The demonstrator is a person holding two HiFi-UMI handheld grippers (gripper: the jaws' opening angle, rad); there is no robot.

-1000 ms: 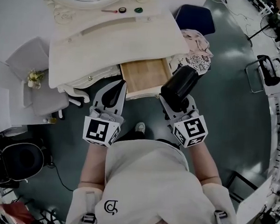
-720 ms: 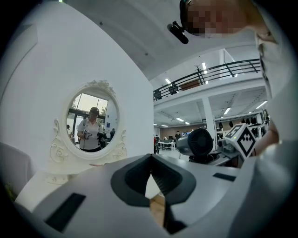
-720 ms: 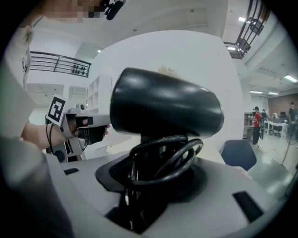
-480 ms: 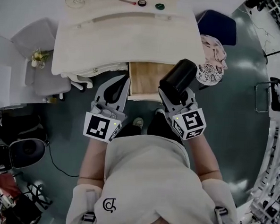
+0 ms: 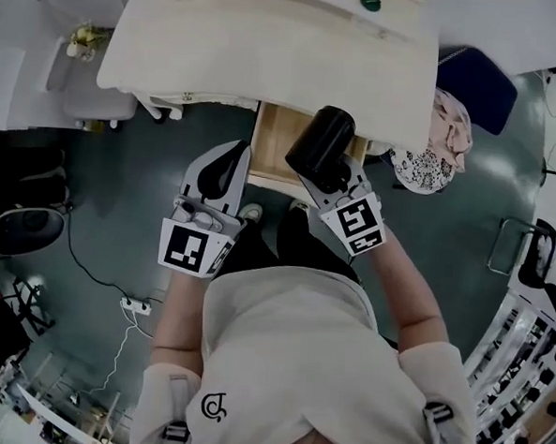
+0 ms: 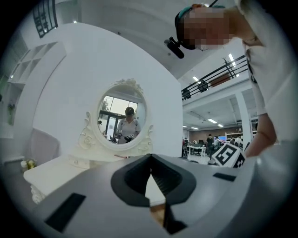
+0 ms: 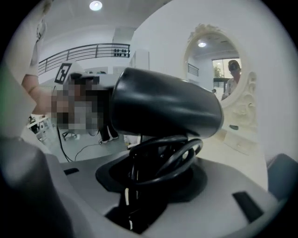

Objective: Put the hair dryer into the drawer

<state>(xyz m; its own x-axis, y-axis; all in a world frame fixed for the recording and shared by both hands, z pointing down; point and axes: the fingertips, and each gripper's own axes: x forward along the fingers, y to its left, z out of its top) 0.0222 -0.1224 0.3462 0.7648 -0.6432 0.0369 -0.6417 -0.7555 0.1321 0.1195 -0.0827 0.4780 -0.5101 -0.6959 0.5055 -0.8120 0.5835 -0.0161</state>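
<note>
The black hair dryer (image 5: 320,146) is gripped in my right gripper (image 5: 332,176), and its barrel lies over the right part of the open wooden drawer (image 5: 272,136) under the white dressing table (image 5: 270,47). In the right gripper view the hair dryer (image 7: 163,107) fills the middle, its coiled cord (image 7: 165,158) bunched between the jaws of the right gripper (image 7: 153,165). My left gripper (image 5: 239,151) is shut and holds nothing, just left of the drawer's front edge. The left gripper (image 6: 150,158) shows its tips touching in the left gripper view.
A dark blue chair (image 5: 479,83) and a heap of patterned cloth (image 5: 427,164) stand right of the table. A white seat (image 5: 88,102) sits at the left. A power strip (image 5: 134,304) lies on the floor. An oval mirror (image 6: 122,114) rises behind the tabletop.
My right gripper has carried the hair dryer forward and left, from beside the drawer's right corner to over the drawer. The left gripper has moved closer to the drawer's front.
</note>
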